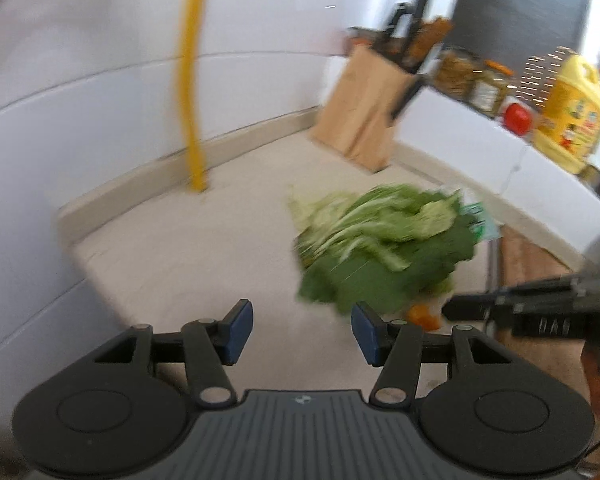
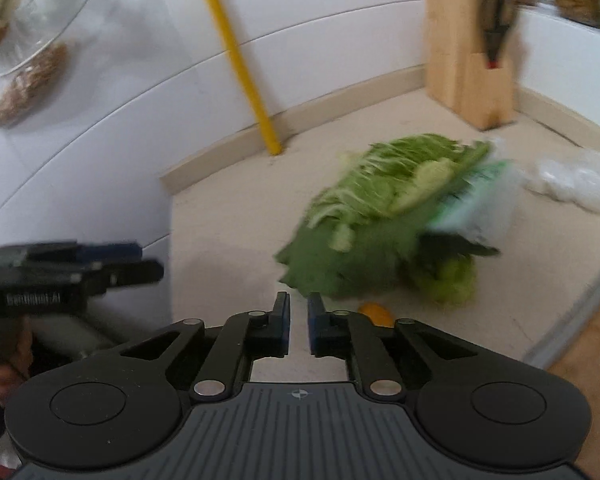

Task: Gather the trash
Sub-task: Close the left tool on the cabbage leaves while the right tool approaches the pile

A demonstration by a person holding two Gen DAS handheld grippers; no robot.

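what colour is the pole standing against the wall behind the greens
Yellow. The pole shows sharpest in the right wrist view.

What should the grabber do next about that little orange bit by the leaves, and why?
Probably open the right gripper wider and ease it forward to the orange scrap. The scrap lies on the counter just ahead, beside the green leaves. The jaws are nearly together and empty, likely too narrow to fit round it.

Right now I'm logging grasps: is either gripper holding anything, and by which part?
Nothing is held. The left gripper is open and empty; the right gripper is nearly closed, nothing between its pads.
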